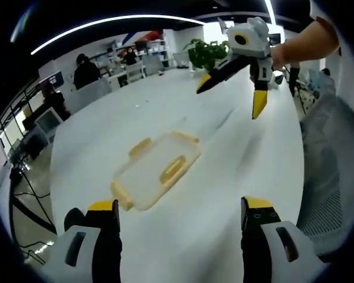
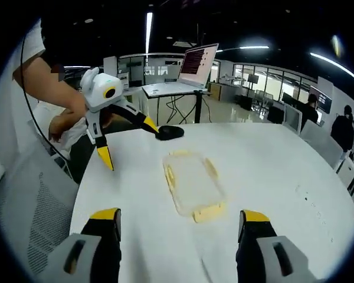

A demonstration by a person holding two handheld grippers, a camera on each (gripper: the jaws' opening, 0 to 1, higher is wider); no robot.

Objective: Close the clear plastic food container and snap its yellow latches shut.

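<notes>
The white counter [image 1: 236,171] spreads broadly ahead of both grippers, with an office of desks and chairs behind it and a laptop [image 2: 192,68] on a stand beyond its far edge.

On it, straight ahead of the left gripper [image 1: 180,212] and just past its tips, lies the clear plastic food container [image 1: 156,171]. In the right gripper view it sits ahead of the right gripper [image 2: 180,217], a little beyond its tips. The lid appears to be already on, though whether it is seated flat cannot be told.

Both grippers stand wide, holding nothing, and hang above the counter apart from the container.

The yellow latches [image 1: 172,170] sit along the container's edges; one at the near end [image 2: 207,211] faces the right gripper. Whether any is already snapped cannot be told.

To do the step well, I judge one gripper should press the lid down and steady the box so it does not slide on the smooth counter, while the other pushes each latch over its edge, one at a time, opposite sides in turn.
</notes>
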